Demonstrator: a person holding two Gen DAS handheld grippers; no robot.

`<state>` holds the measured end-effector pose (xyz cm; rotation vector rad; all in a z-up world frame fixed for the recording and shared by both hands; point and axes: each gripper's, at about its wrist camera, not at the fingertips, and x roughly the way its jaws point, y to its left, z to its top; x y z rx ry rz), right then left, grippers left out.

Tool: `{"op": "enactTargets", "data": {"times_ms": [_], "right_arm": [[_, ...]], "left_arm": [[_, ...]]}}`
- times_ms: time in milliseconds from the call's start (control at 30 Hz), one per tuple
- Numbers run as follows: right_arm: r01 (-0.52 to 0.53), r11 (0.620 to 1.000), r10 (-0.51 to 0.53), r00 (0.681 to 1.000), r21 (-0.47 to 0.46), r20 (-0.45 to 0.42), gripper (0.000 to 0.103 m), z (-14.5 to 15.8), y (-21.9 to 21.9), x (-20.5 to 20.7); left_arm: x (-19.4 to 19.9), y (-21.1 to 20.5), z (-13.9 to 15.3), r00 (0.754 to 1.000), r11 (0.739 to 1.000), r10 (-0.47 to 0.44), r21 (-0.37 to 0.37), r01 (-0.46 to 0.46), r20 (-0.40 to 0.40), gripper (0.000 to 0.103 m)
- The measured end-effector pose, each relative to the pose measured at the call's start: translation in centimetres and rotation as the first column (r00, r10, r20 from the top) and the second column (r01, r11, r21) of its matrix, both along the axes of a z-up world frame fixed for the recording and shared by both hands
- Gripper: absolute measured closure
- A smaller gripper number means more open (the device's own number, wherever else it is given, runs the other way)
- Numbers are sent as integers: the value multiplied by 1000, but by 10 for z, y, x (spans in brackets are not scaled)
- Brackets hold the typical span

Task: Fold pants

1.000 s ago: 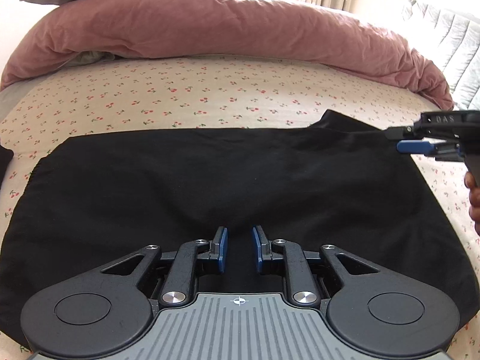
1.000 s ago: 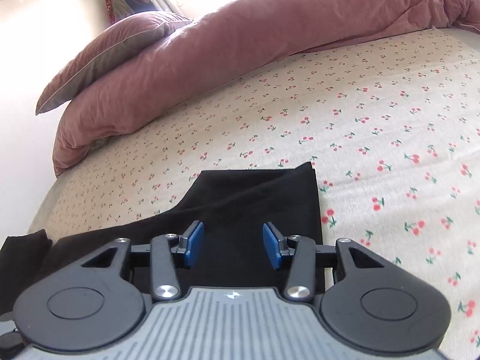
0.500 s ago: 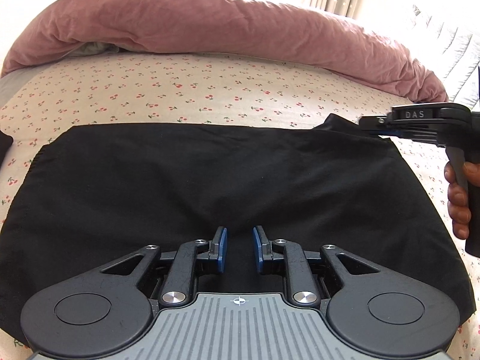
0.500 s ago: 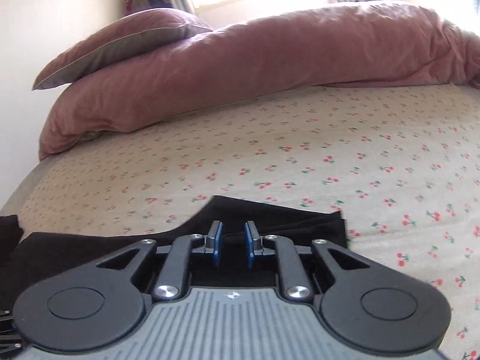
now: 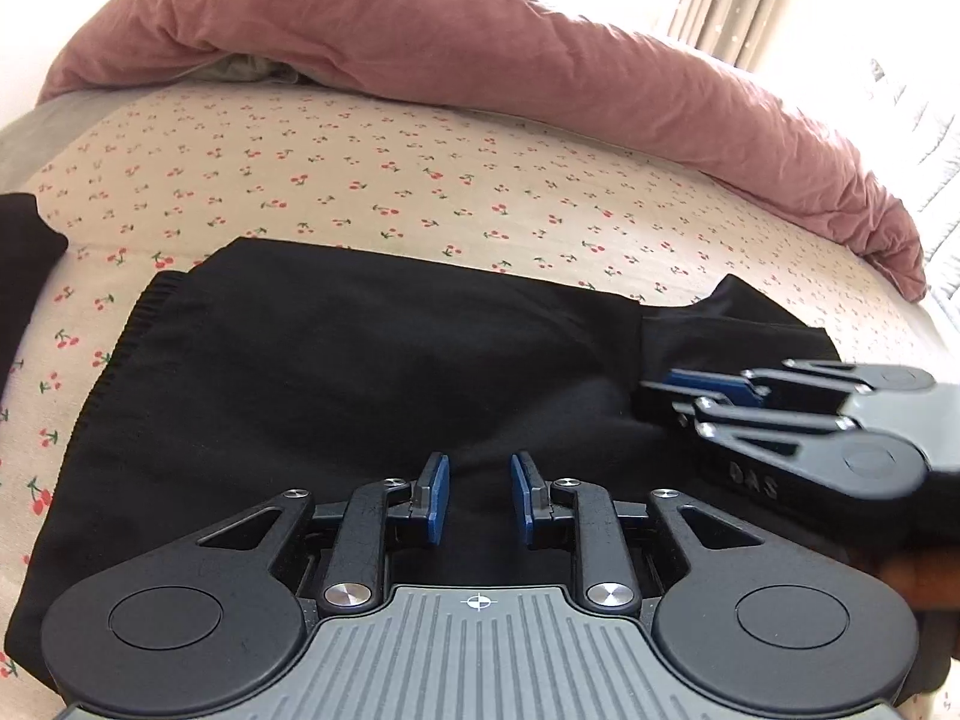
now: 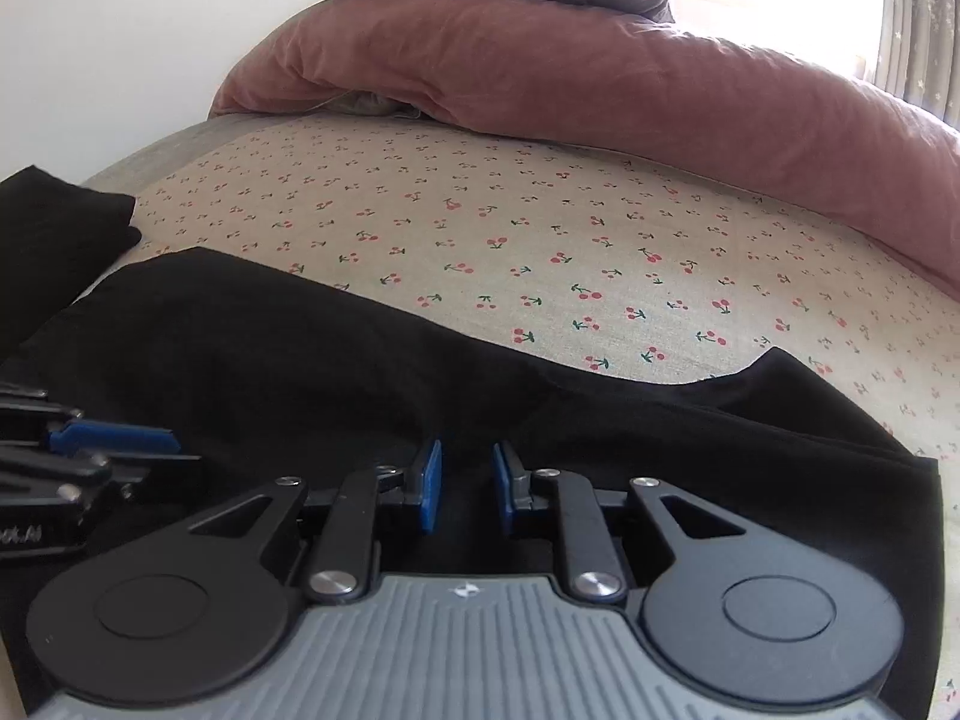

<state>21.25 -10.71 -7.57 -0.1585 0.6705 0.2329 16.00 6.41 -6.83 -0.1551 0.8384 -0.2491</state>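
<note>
So, the black soft fabric pants (image 5: 336, 372) are spread flat across the cream cherry-print bedsheet (image 5: 420, 180), well short of the dusty-pink rumpled duvet (image 5: 480, 60). The ribbed waistband (image 5: 126, 348) is seen at the left end in the left view. At the right end, a flap of cloth looks lifted and doubled over.

A narrow gap is kept by the left gripper (image 5: 480, 468), and a little pucker of cloth is drawn up into it, so a pinch on the near edge is judged likely. The right gripper (image 6: 467, 456) is set just as narrow. Its jaws have just been closed in and then eased a touch, with black cloth between them, probably clamped.

Step-wise, the leg end seems to be getting folded over toward the waistband, about halfway done imo. Next, that end would need to be laid down square on the waist end, edges matched up, before anything gets let go. The near edge should be kept pinned so nothing gets dragged.
</note>
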Motion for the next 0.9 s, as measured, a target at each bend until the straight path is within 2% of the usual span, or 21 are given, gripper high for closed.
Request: {"op": "enactTargets", "data": {"times_ms": [133, 200, 333, 500, 567, 633, 700, 733, 800, 867, 900], "right_arm": [[-61, 997, 60, 998, -41, -29, 78, 5, 16, -45], [-105, 992, 101, 993, -68, -63, 72, -3, 32, -66], [-139, 984, 132, 989, -111, -65, 72, -15, 49, -114], [-125, 992, 124, 987, 3, -104, 69, -18, 35, -154], [-100, 994, 103, 990, 35, -99, 69, -12, 25, -168], [-32, 994, 39, 997, 105, -62, 65, -2, 3, -179], [104, 967, -105, 994, 231, -7, 49, 10, -38, -192], [194, 934, -205, 979, 300, 5, 48, 14, -64, -199], [358, 851, -383, 924, 383, -12, 47, 14, -106, -215], [472, 775, -492, 868, 421, -66, 47, 7, -136, -222], [528, 722, -543, 833, 447, -106, 47, 2, -153, -226]], "left_arm": [[-5, -6, 2, 1000, 999, 2, 41, -2, 13, 80], [-7, -8, 1, 1000, 998, 2, 58, -3, 20, 80], [-8, -6, 1, 1000, 998, 2, 65, -4, 21, 80], [-12, -7, 6, 1000, 998, 24, 51, -25, 16, 80], [-19, -12, 11, 1000, 1000, 1, 12, -1, 21, 79], [-29, -23, 18, 998, 999, -45, -18, 46, 42, 79], [-39, -39, 22, 993, 995, -95, -15, 96, 73, 78], [-43, -45, 23, 990, 993, -116, -6, 116, 82, 76], [-47, -60, 21, 986, 989, -146, 15, 145, 85, 70], [-48, -72, 14, 983, 987, -161, 30, 159, 84, 70], [-47, -77, 10, 983, 985, -171, 38, 169, 72, 70]]}}
